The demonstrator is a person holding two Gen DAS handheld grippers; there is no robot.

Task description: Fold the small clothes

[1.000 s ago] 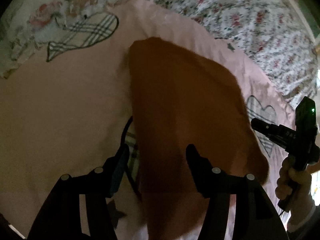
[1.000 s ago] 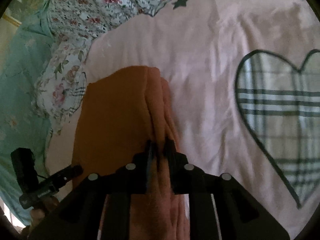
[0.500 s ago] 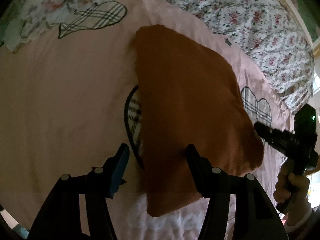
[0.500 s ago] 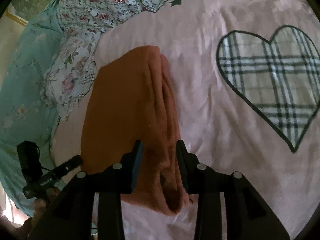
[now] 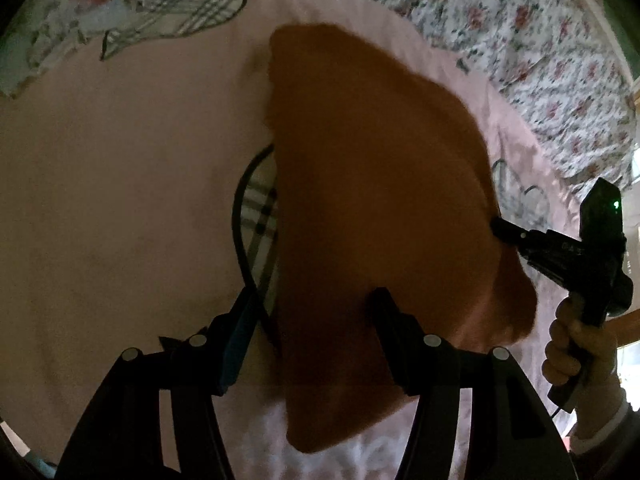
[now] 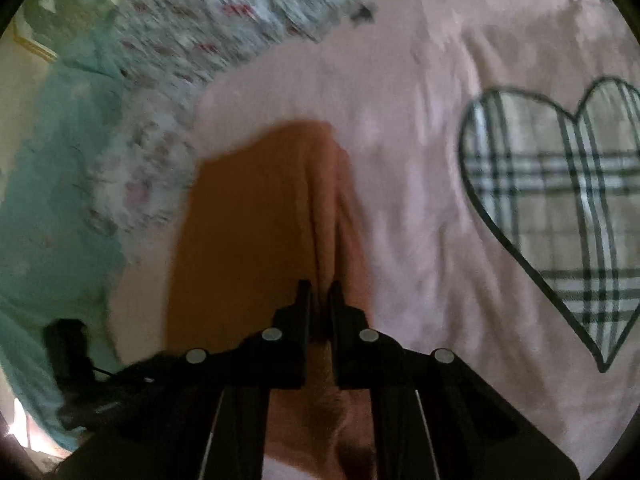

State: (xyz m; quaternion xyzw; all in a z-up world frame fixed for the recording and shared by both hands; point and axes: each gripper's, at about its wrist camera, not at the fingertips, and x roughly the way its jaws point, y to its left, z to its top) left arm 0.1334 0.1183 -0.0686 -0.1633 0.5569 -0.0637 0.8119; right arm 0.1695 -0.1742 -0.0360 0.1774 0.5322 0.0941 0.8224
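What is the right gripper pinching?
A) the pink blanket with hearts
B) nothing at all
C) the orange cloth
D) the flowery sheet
C: in the right wrist view the right gripper has just closed its jaws, and they stand nearly together on a raised fold of the orange cloth, which lies on the pink blanket.

Flowery sheet (image 6: 240, 20) smeared by blur in the right wrist view, checked heart (image 5: 256, 232) mostly hidden under the orange cloth (image 5: 380, 200), left tool (image 6: 76, 368) dark and fuzzy at the corner, person's sleeve (image 5: 600, 428) cut off by the edge
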